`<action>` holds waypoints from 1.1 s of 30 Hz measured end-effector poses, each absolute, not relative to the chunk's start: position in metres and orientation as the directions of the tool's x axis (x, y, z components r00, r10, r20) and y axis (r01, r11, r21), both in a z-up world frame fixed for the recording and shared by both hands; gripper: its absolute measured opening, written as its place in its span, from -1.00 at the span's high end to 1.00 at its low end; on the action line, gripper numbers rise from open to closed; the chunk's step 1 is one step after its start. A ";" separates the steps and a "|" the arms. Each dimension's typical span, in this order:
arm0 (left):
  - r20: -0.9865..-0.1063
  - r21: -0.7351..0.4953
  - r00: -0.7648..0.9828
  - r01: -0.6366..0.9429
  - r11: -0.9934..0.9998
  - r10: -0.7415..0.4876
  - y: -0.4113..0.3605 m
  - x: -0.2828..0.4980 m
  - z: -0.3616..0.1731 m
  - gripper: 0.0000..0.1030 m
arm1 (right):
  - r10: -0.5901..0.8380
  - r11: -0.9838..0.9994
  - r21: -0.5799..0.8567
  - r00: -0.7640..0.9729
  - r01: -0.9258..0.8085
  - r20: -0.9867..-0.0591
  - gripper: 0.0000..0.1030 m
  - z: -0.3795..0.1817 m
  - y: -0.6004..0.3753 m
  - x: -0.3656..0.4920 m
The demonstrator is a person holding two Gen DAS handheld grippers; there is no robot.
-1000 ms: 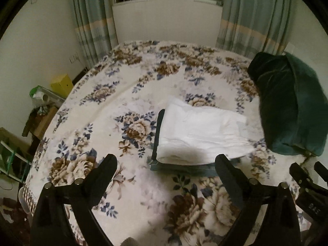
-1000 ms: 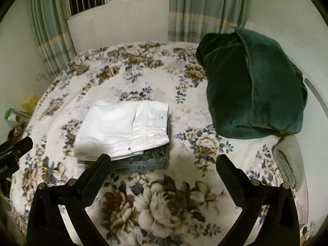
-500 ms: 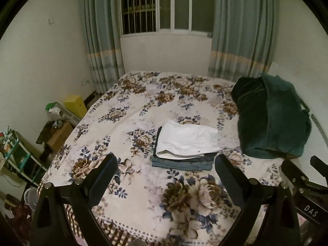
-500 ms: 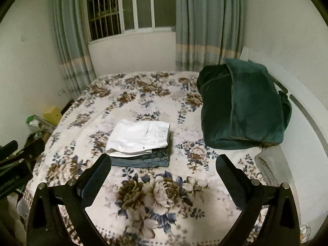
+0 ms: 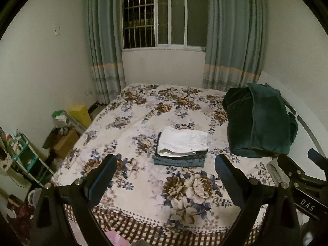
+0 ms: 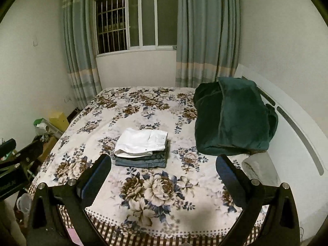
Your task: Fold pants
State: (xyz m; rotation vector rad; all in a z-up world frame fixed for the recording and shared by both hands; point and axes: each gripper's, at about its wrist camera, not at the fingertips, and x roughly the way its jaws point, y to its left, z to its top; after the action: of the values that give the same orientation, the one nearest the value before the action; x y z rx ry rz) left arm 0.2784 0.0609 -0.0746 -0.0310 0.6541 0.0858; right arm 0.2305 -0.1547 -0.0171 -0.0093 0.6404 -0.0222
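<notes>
A pair of white pants point(image 5: 183, 141) lies folded into a neat rectangle on top of a stack of folded blue jeans point(image 5: 180, 160), near the middle of a bed point(image 5: 131, 127) covered with a floral spread. In the right wrist view the same white pants point(image 6: 142, 142) sit square on the jeans point(image 6: 141, 161), with their waistband end turned to the right and one folded edge hanging slightly over the front of the stack.

The left gripper point(image 5: 165, 169) hangs above the foot of the bed, well apart from the stack, its two fingers point(image 5: 101, 179) spread wide and holding nothing. The right gripper point(image 6: 164, 169) is likewise held back over the foot of the bed, fingers point(image 6: 230, 179) wide apart and empty. Part of the right gripper shows at the right edge of the left wrist view, and part of the left gripper shows at the left edge of the right wrist view, so the two are side by side.

To the right of the stack, apart from it, a dark green blanket point(image 5: 259, 121) is piled against the white headboard point(image 6: 297, 127). A grey pillow point(image 6: 258, 169) lies just in front of the blanket. Behind the bed is a barred window point(image 5: 164, 18) flanked by blue-green curtains point(image 5: 104, 41). On the floor left of the bed stand a yellow box point(image 5: 81, 113) and a cardboard box point(image 5: 65, 143).
</notes>
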 end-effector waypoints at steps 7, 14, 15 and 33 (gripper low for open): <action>-0.581 0.008 0.810 -0.093 0.996 0.080 0.070 0.259 -0.065 -1.00 | -0.025 1.000 -0.010 0.814 0.024 -0.580 -1.00 0.000 -0.148 0.205; -0.570 0.009 0.817 -0.097 0.995 0.084 0.073 0.249 -0.064 -1.00 | -0.026 1.000 -0.012 0.818 0.023 -0.575 -1.00 0.005 -0.144 0.197; -0.569 0.011 0.818 -0.100 0.995 0.088 0.074 0.247 -0.063 -1.00 | -0.028 1.000 -0.015 0.817 0.023 -0.576 -1.00 0.005 -0.144 0.198; -0.578 0.005 0.813 -0.085 0.996 0.072 0.073 0.236 -0.063 -1.00 | -0.002 1.000 -0.006 0.815 -0.001 -0.579 -1.00 0.019 -0.141 0.197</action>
State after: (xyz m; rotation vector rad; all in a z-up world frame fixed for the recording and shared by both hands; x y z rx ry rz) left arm 0.2360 0.0734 -0.0632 -0.0211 0.6158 0.0837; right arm 0.1970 -0.1411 0.0185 -0.0058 0.6178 -0.0003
